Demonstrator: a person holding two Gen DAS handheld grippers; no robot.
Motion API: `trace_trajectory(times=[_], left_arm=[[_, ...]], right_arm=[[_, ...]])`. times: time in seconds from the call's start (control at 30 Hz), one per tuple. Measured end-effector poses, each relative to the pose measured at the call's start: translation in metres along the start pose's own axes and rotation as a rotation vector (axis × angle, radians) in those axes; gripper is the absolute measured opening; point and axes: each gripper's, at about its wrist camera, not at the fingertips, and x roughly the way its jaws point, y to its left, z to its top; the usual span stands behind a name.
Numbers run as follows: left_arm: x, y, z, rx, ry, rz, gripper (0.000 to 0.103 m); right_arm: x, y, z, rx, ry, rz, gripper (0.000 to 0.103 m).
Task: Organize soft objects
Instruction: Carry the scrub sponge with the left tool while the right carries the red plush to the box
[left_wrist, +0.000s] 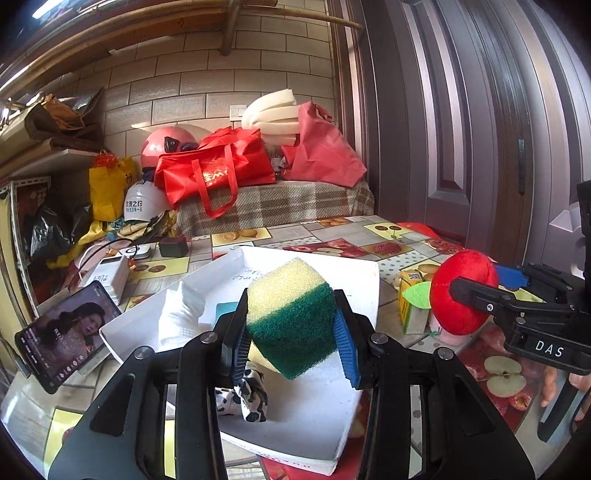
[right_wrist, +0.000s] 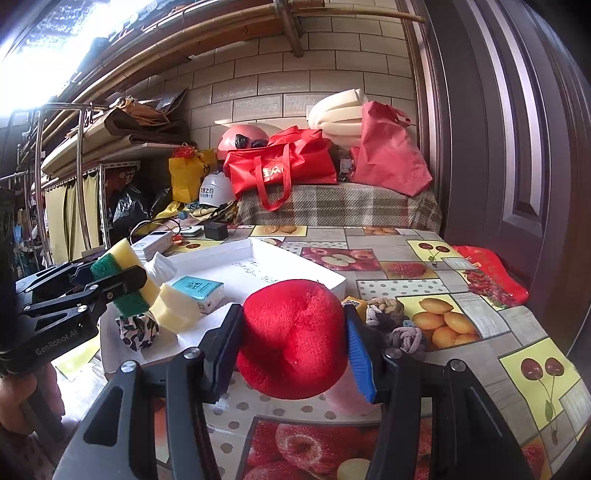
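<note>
My left gripper (left_wrist: 291, 332) is shut on a yellow and green sponge (left_wrist: 291, 314) and holds it above the white tray (left_wrist: 325, 439). It also shows in the right wrist view (right_wrist: 122, 284) at the left. My right gripper (right_wrist: 295, 343) is shut on a red plush mushroom (right_wrist: 295, 336) just right of the tray, above the table. The mushroom also shows in the left wrist view (left_wrist: 461, 291). In the tray (right_wrist: 295, 266) lie a white sock (left_wrist: 181, 317), a black and white sock (left_wrist: 247, 400), a yellow sponge piece (right_wrist: 177, 308) and a tissue pack (right_wrist: 201, 290).
Knotted grey socks (right_wrist: 402, 332) lie on the fruit-pattern tablecloth (right_wrist: 461, 280) right of the mushroom. A yellow carton (left_wrist: 410, 299) stands by the tray. A phone (left_wrist: 62, 332) leans at the left. Bags and helmets are piled at the back.
</note>
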Motion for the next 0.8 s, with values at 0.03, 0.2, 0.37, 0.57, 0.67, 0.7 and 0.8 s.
trace_trajectory(times=[0.03,0.2,0.37,0.57,0.67,0.7,0.8], left_arm=[[0.001,0.004,0.0,-0.013,0.0,0.007,0.04],[0.002,0.01,0.0,-0.038,-0.003,0.02,0.04],[0.003,0.011,0.0,-0.029,-0.005,0.027,0.04],[0.012,0.022,0.003,-0.047,-0.007,0.059,0.04],[0.015,0.026,0.004,-0.042,-0.011,0.07,0.04],[0.017,0.027,0.005,-0.039,-0.012,0.074,0.04],[0.024,0.033,0.006,-0.039,-0.01,0.088,0.041]], right_arm=[[0.002,0.002,0.001,-0.004,0.0,0.002,0.053],[0.007,0.012,0.002,-0.021,-0.004,0.014,0.053],[0.01,0.016,0.003,-0.016,-0.005,0.021,0.053],[0.022,0.027,0.007,-0.012,-0.005,0.025,0.053],[0.029,0.035,0.01,-0.026,-0.007,0.029,0.053],[0.032,0.038,0.011,-0.03,-0.01,0.031,0.053],[0.041,0.044,0.014,-0.036,-0.011,0.04,0.054]])
